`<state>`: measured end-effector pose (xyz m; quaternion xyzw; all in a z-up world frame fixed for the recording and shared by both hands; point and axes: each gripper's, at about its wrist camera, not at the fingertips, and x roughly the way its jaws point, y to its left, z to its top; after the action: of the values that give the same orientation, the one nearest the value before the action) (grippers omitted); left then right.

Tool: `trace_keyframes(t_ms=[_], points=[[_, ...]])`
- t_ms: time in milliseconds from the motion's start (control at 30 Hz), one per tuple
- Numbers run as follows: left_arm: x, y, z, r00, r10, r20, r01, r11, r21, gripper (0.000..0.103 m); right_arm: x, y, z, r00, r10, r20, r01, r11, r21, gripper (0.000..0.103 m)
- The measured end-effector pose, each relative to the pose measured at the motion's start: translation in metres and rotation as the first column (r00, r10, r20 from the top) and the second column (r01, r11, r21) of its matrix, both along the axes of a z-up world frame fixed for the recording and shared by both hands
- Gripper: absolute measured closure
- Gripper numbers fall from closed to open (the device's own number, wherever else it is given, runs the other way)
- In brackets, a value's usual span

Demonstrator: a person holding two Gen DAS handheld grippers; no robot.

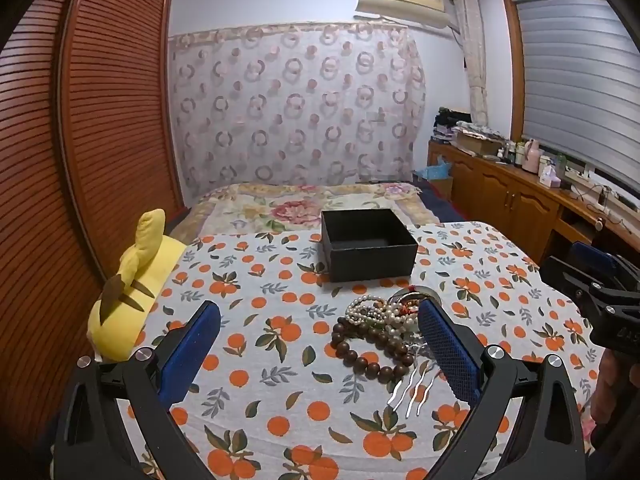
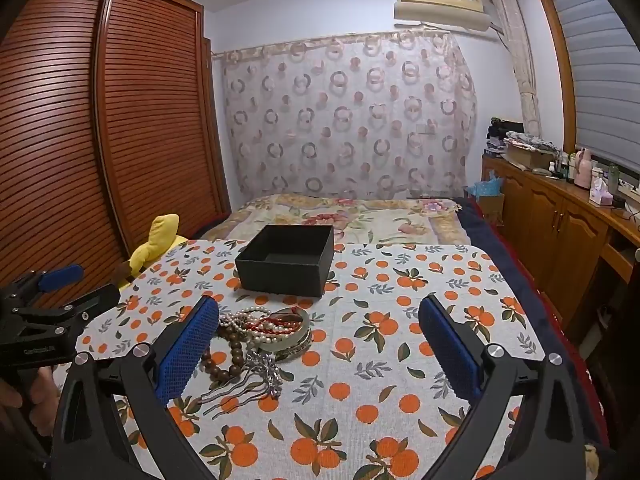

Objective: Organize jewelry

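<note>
A heap of jewelry lies on the orange-print tablecloth (image 1: 280,360): a brown wooden bead bracelet (image 1: 362,354), pearl strands (image 1: 372,308) and a silver hair comb (image 1: 414,390). Behind the heap stands an open black box (image 1: 368,244), empty as far as I see. My left gripper (image 1: 320,346) is open and hovers over the cloth, the heap just inside its right finger. My right gripper (image 2: 318,344) is open too; the pearls and red cord (image 2: 268,326), a pale bangle (image 2: 298,338), the comb (image 2: 248,384) and the beads (image 2: 230,356) lie by its left finger. The box (image 2: 286,260) stands beyond.
A yellow plush toy (image 1: 128,292) leans at the table's left edge. A bed with a floral blanket (image 1: 312,204) lies behind the table, a slatted wooden wardrobe (image 1: 80,140) to the left, a cluttered wooden cabinet (image 1: 520,188) to the right. A hand (image 2: 28,400) holds the left gripper.
</note>
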<state>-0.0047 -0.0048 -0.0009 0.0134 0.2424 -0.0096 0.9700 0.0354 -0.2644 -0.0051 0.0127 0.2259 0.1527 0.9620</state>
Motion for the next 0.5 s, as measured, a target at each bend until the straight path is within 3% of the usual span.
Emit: trace_keyframes(t_ms=[500], points=[[-0.0007,-0.0010,0.0087,1.000,-0.007,0.008,0.007,1.000,-0.004,0.007,-0.0006,-0.0004,0.0018,1.000,-0.001,0.001,0.001,1.000,0.003,0.002]])
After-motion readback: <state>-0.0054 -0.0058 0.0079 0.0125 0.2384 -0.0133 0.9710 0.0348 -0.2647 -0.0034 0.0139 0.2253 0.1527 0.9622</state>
